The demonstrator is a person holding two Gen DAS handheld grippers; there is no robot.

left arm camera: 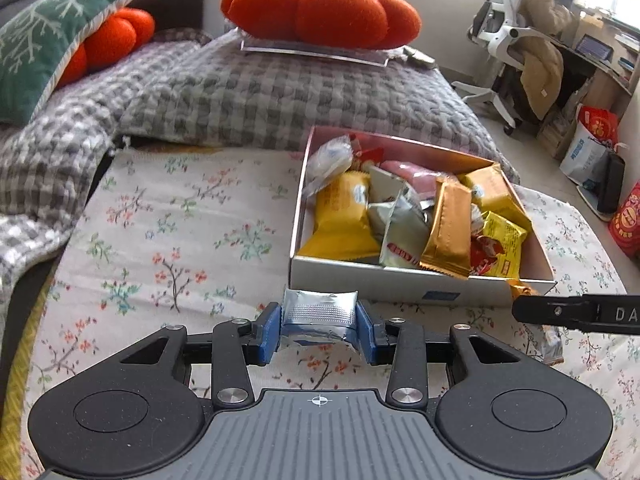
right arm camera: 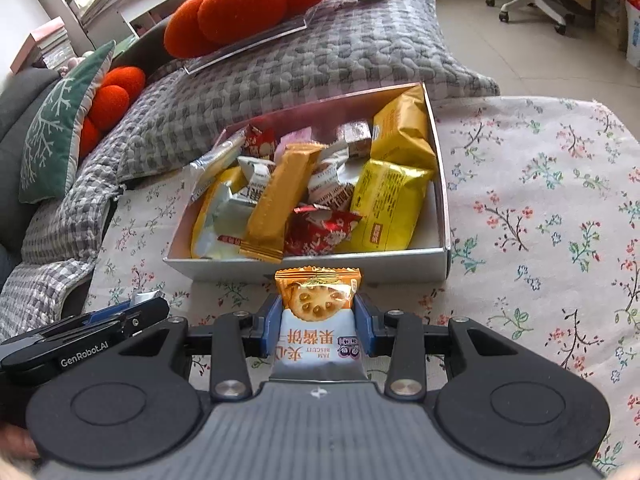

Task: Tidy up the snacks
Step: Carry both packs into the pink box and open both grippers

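A white cardboard box (left arm camera: 384, 282) (right arm camera: 320, 270) stands on the floral cloth, filled with several snack packets in yellow, gold, red and white wrappers. My left gripper (left arm camera: 319, 330) is shut on a silver foil packet (left arm camera: 319, 309), just before the box's near wall. My right gripper (right arm camera: 317, 326) is shut on a jam biscuit packet (right arm camera: 318, 320) with an orange top and white bottom, also just before the near wall. The right gripper's arm shows in the left wrist view (left arm camera: 576, 314); the left gripper shows in the right wrist view (right arm camera: 100, 324).
The floral cloth (left arm camera: 172, 240) covers the table. Behind it is a sofa with a grey checked blanket (left arm camera: 260, 92), orange pumpkin cushions (left arm camera: 320, 12) and a green pillow (left arm camera: 52, 40). An office chair (left arm camera: 504, 36) and bags (left arm camera: 588, 148) stand at the right.
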